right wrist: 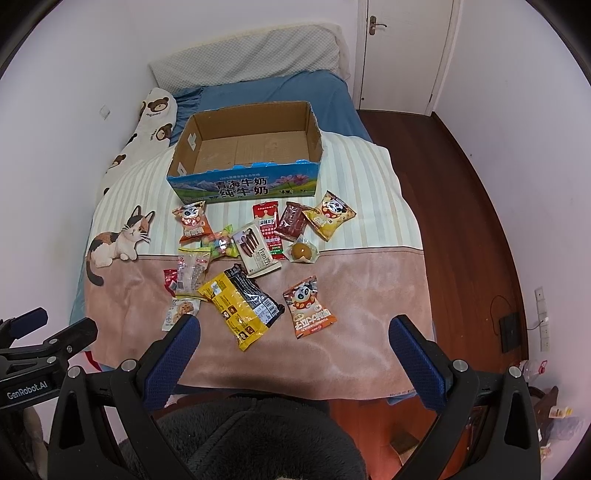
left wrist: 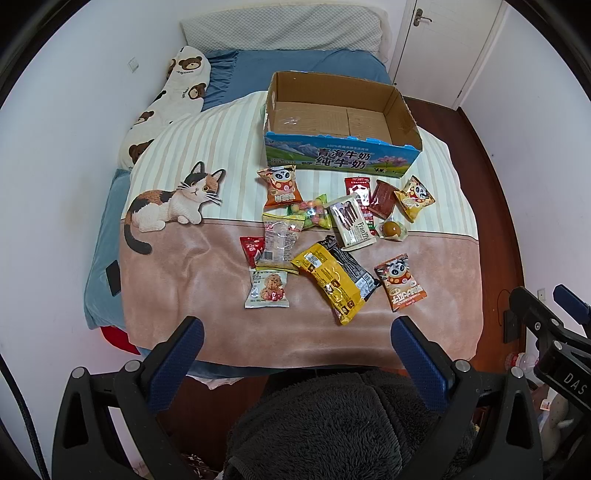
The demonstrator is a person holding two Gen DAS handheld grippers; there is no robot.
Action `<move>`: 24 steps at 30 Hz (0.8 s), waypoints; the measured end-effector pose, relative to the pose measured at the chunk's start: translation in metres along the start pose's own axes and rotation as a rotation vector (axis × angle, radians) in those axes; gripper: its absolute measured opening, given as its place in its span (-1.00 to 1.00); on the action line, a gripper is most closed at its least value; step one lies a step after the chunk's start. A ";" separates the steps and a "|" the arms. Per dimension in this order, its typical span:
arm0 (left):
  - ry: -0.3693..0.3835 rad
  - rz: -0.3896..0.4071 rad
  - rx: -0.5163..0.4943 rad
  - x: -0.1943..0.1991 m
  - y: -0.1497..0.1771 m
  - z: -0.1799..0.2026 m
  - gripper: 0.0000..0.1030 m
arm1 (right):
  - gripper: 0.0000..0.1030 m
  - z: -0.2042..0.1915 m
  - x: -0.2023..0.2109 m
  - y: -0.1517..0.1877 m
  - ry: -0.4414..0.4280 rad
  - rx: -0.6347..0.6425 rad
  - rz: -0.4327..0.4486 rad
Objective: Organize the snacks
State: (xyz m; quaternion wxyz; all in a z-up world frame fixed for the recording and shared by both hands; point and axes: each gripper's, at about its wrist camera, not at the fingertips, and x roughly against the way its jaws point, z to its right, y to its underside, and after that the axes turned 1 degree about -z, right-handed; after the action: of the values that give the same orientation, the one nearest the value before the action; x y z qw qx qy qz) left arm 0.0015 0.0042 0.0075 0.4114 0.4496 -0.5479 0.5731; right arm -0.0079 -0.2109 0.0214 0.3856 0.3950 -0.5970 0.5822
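Several snack packets lie scattered on a cat-print blanket [left wrist: 177, 273] on the bed. An empty cardboard milk box [left wrist: 340, 147] [right wrist: 243, 184] stands behind them. Nearest are a yellow and black packet [left wrist: 334, 280] [right wrist: 240, 306], an orange panda packet [left wrist: 400, 282] [right wrist: 308, 306] and a white cookie packet [left wrist: 267, 290] [right wrist: 179, 312]. My left gripper [left wrist: 295, 332] is open and empty above the bed's near edge. My right gripper [right wrist: 295, 332] is open and empty too, beside it on the right [left wrist: 546, 325].
A bear-print pillow [left wrist: 166, 103] and a grey pillow [left wrist: 284, 29] lie at the head of the bed. A dark phone [left wrist: 113, 277] lies on the blue sheet at left. Wooden floor [right wrist: 461, 221] and a white door [right wrist: 406, 51] are at right.
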 end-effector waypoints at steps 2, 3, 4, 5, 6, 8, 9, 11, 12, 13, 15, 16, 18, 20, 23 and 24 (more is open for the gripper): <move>-0.001 -0.001 0.000 0.000 0.000 0.000 1.00 | 1.00 0.000 0.000 -0.001 0.001 0.000 -0.001; -0.001 0.000 -0.001 0.000 0.000 0.000 1.00 | 1.00 0.000 0.000 0.000 0.001 0.001 -0.001; -0.001 0.000 0.000 0.000 0.001 0.000 1.00 | 1.00 0.000 0.000 0.000 0.001 0.000 0.000; -0.001 0.000 0.000 0.000 0.001 0.000 1.00 | 1.00 0.000 0.000 -0.002 0.000 -0.001 -0.001; -0.001 0.000 -0.001 0.000 0.001 0.001 1.00 | 1.00 0.000 0.000 -0.002 0.001 0.000 -0.001; -0.001 0.000 0.000 0.000 0.001 0.000 1.00 | 1.00 0.000 0.000 -0.002 0.000 -0.001 -0.001; -0.001 0.000 0.000 0.000 0.001 0.001 1.00 | 1.00 0.000 0.000 -0.001 0.001 0.000 -0.001; -0.002 0.000 -0.001 0.000 0.001 0.001 1.00 | 1.00 0.000 -0.001 -0.002 0.000 -0.002 -0.002; 0.000 0.000 0.001 0.000 0.001 0.000 1.00 | 1.00 0.000 -0.001 -0.002 0.000 -0.001 -0.001; 0.000 0.000 0.001 0.000 0.001 0.001 1.00 | 1.00 -0.001 -0.001 -0.002 0.002 -0.001 -0.002; 0.000 -0.001 0.000 -0.001 0.002 0.000 1.00 | 1.00 -0.001 -0.001 -0.002 0.001 -0.001 -0.001; 0.000 -0.001 0.000 -0.001 0.002 0.000 1.00 | 1.00 -0.001 -0.001 -0.001 0.001 -0.001 -0.001; -0.001 -0.001 -0.001 -0.003 0.002 -0.001 1.00 | 1.00 -0.001 -0.001 -0.003 -0.001 -0.001 -0.003; 0.000 -0.002 -0.001 -0.004 0.003 -0.001 1.00 | 1.00 -0.003 -0.003 -0.001 -0.002 -0.002 -0.009; 0.002 -0.005 0.000 -0.004 0.003 -0.002 1.00 | 1.00 -0.006 -0.006 0.001 -0.005 -0.005 -0.023; 0.003 -0.006 0.001 -0.006 0.003 -0.003 1.00 | 1.00 -0.008 -0.007 0.001 -0.006 -0.004 -0.026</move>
State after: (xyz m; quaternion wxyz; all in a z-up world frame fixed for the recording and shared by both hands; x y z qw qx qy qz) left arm -0.0001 0.0073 0.0011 0.4139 0.4507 -0.5456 0.5726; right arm -0.0063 -0.2032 0.0151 0.3921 0.4039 -0.5940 0.5748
